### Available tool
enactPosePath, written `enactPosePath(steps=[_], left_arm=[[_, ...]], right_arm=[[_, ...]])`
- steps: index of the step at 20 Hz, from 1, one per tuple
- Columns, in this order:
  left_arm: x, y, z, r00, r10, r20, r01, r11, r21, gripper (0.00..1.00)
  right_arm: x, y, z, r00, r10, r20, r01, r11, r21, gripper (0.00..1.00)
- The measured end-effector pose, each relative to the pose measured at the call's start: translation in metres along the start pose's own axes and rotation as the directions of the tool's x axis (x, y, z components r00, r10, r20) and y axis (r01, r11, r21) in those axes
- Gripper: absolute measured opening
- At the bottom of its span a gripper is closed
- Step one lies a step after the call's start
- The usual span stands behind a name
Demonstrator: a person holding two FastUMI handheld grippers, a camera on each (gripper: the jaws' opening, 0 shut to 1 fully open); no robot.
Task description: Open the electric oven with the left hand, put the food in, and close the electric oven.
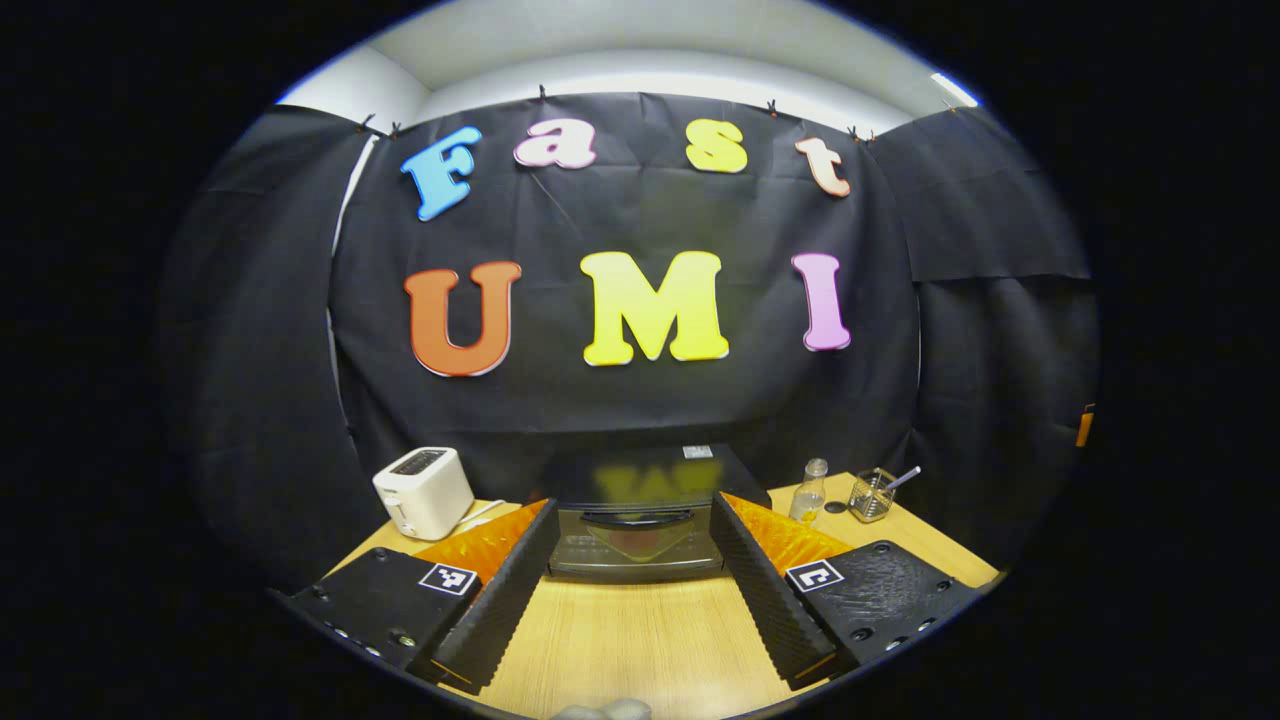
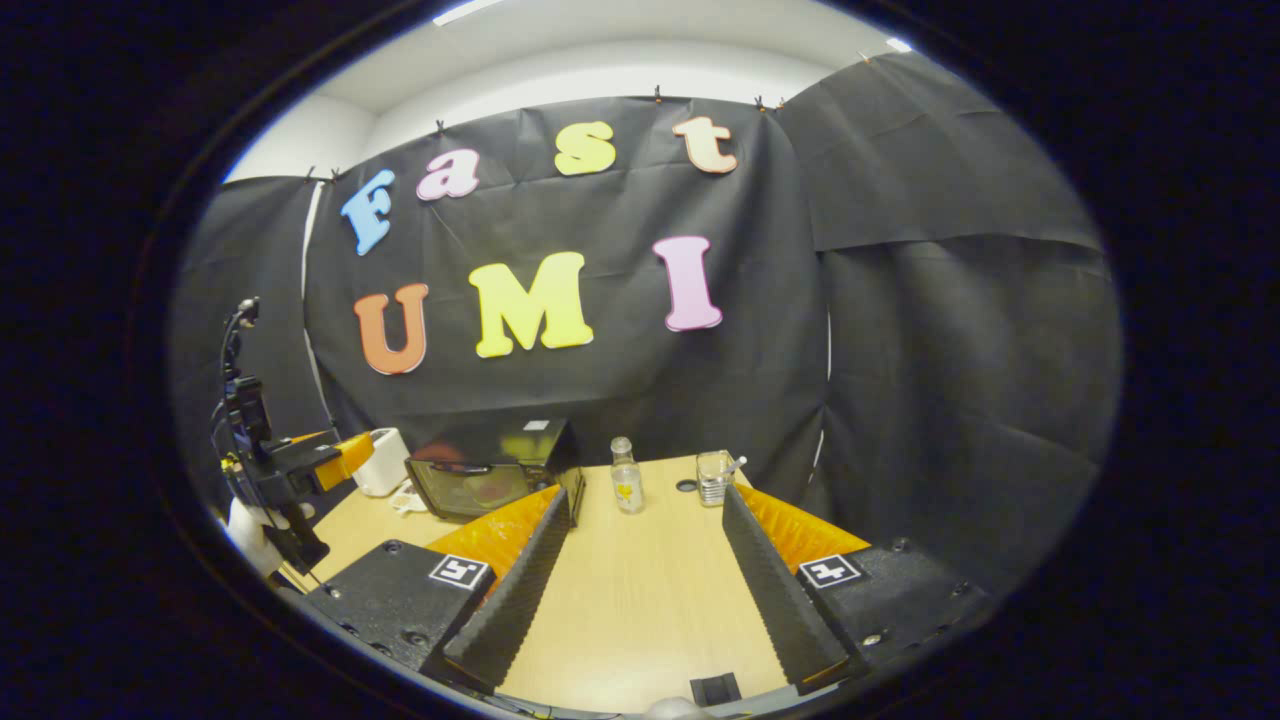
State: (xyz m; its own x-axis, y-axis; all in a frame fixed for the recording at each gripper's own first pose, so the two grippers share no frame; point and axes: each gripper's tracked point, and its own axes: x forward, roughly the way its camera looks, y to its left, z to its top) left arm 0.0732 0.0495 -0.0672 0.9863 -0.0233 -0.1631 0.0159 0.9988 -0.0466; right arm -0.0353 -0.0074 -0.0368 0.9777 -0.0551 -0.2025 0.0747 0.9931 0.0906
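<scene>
On the wooden table the electric oven is closed, so the left gripper, fingers apart and empty, should approach its handle straight.

One electric oven, one toaster, one bottle, one glass container

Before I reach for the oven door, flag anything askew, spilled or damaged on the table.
Nothing stands out. The electric oven sits square with its door shut, the toaster, bottle and glass cup stand upright, and the table shows no spill.
</scene>
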Motion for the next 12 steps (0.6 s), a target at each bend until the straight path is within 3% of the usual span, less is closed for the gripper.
enactPosePath(steps=[7, 12], left_arm=[[-0.121, 0.011, 0.058, 0.988, 0.108, 0.112, -0.105, 0.994, -0.032, 0.96], [-0.190, 0.003, 0.069, 0.979, 0.143, 0.146, -0.142, 0.990, -0.020, 0.96]], right_arm=[[-0.058, -0.037, 0.048, 0.985, 0.035, 0.169, -0.030, 0.999, -0.033, 0.95], [-0.090, -0.044, 0.045, 0.972, 0.067, 0.225, -0.044, 0.993, -0.106, 0.95]])
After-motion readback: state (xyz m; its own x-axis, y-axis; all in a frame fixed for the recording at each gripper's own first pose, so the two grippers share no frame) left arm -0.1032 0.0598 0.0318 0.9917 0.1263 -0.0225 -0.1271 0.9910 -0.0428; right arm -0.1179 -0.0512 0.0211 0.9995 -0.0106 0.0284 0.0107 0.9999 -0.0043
